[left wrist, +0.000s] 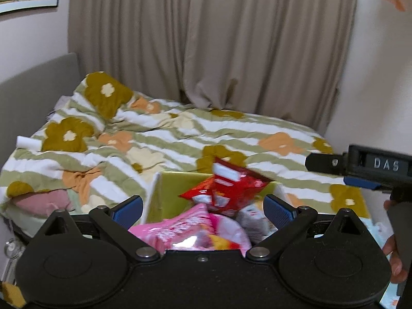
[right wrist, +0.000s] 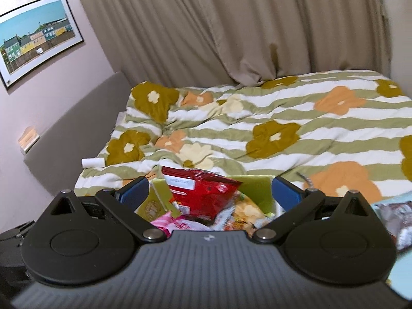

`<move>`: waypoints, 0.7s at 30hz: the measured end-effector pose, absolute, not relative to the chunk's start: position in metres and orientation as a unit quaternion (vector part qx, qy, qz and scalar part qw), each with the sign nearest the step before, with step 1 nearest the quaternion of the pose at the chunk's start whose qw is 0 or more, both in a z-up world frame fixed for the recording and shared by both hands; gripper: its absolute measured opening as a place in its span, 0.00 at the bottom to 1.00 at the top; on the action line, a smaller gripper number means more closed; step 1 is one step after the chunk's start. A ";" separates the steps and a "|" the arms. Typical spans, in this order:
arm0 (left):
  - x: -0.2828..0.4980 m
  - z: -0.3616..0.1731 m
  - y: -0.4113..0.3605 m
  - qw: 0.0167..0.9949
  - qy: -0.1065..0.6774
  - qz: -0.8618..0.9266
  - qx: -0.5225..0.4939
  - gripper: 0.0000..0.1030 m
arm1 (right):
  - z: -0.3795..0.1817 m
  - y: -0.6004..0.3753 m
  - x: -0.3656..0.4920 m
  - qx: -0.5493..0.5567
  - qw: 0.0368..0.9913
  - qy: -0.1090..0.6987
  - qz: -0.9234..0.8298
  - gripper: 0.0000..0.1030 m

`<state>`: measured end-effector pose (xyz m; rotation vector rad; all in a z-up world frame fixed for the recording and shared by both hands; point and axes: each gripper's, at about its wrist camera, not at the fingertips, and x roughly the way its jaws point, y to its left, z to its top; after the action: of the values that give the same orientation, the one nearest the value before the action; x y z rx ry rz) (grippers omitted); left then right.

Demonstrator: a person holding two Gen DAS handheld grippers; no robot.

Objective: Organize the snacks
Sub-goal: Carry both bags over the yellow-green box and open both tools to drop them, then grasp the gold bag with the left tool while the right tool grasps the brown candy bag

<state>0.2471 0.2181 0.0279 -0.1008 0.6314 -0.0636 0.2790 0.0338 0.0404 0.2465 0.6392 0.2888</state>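
Observation:
A yellow-green box (left wrist: 167, 193) sits at the near edge of the bed with snack bags in it. A red bag (left wrist: 226, 188) stands tilted on top, a pink bag (left wrist: 190, 231) lies nearest me, and a pale pack (left wrist: 252, 219) is beside it. My left gripper (left wrist: 203, 207) hangs open above the box, touching nothing. My right gripper (left wrist: 342, 173) comes in from the right edge, held by a hand (left wrist: 394, 244). In the right wrist view the right gripper (right wrist: 209, 193) stands wide open over the box (right wrist: 257, 188), above the red bag (right wrist: 203, 193), pink bag (right wrist: 170, 224) and a yellow chips bag (right wrist: 244, 213).
The bed's flowered, striped duvet (left wrist: 180, 134) stretches behind the box, with a white roll (left wrist: 28, 143) on its left side. A grey headboard (right wrist: 77, 128), beige curtains (right wrist: 231, 25) and a framed picture (right wrist: 36, 38) stand behind. A dark packet (right wrist: 396, 219) lies on a light-blue surface at right.

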 end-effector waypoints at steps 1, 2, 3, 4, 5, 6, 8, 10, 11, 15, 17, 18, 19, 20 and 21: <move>0.245 0.030 0.214 0.949 0.308 -0.039 -0.049 0.99 | 0.042 0.029 0.274 0.122 0.933 0.311 0.134 1.00; 0.243 0.032 0.209 0.950 0.307 -0.046 -0.047 0.99 | 0.043 0.024 0.269 0.123 0.934 0.311 0.127 1.00; 0.241 0.034 0.203 0.950 0.305 -0.052 -0.044 0.99 | 0.044 0.018 0.264 0.125 0.935 0.310 0.121 1.00; 0.239 0.036 0.197 0.950 0.303 -0.057 -0.040 0.99 | 0.046 0.011 0.258 0.126 0.937 0.306 0.113 1.00; 0.237 0.037 0.190 0.951 0.301 -0.061 -0.036 0.99 | 0.047 0.004 0.254 0.126 0.938 0.304 0.107 1.00; 0.236 0.039 0.183 0.951 0.299 -0.065 -0.033 0.99 | 0.048 -0.003 0.249 0.124 0.940 0.302 0.101 1.00; 0.232 0.041 0.168 0.952 0.297 -0.070 -0.028 0.99 | 0.050 -0.019 0.240 0.123 0.942 0.299 0.093 1.00; 0.228 0.042 0.153 0.952 0.296 -0.075 -0.027 0.99 | 0.051 -0.039 0.233 0.127 0.942 0.297 0.088 1.00; 0.225 0.042 0.144 0.952 0.293 -0.080 -0.030 0.99 | 0.051 -0.049 0.230 0.128 0.943 0.295 0.087 1.00; 0.218 0.039 0.107 0.952 0.293 -0.082 -0.038 0.99 | 0.051 -0.096 0.224 0.112 0.946 0.293 0.082 1.00; 0.220 0.034 0.085 0.949 0.304 -0.079 -0.044 0.99 | 0.048 -0.120 0.224 0.101 0.947 0.295 0.081 1.00; 0.221 0.031 0.076 0.946 0.311 -0.079 -0.049 0.99 | 0.046 -0.134 0.225 0.098 0.946 0.298 0.081 1.00; 0.222 0.025 0.064 0.943 0.319 -0.080 -0.055 0.99 | 0.044 -0.144 0.225 0.096 0.945 0.301 0.082 1.00; 0.223 0.021 0.055 0.940 0.326 -0.080 -0.058 0.99 | 0.041 -0.157 0.226 0.095 0.943 0.306 0.085 1.00; 0.224 0.016 0.046 0.938 0.333 -0.080 -0.060 0.99 | 0.038 -0.167 0.227 0.095 0.942 0.310 0.087 1.00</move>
<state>0.2239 0.0456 0.0157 -0.1230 0.6802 -0.1626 0.2275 -0.1672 0.0376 0.1930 0.6326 0.1773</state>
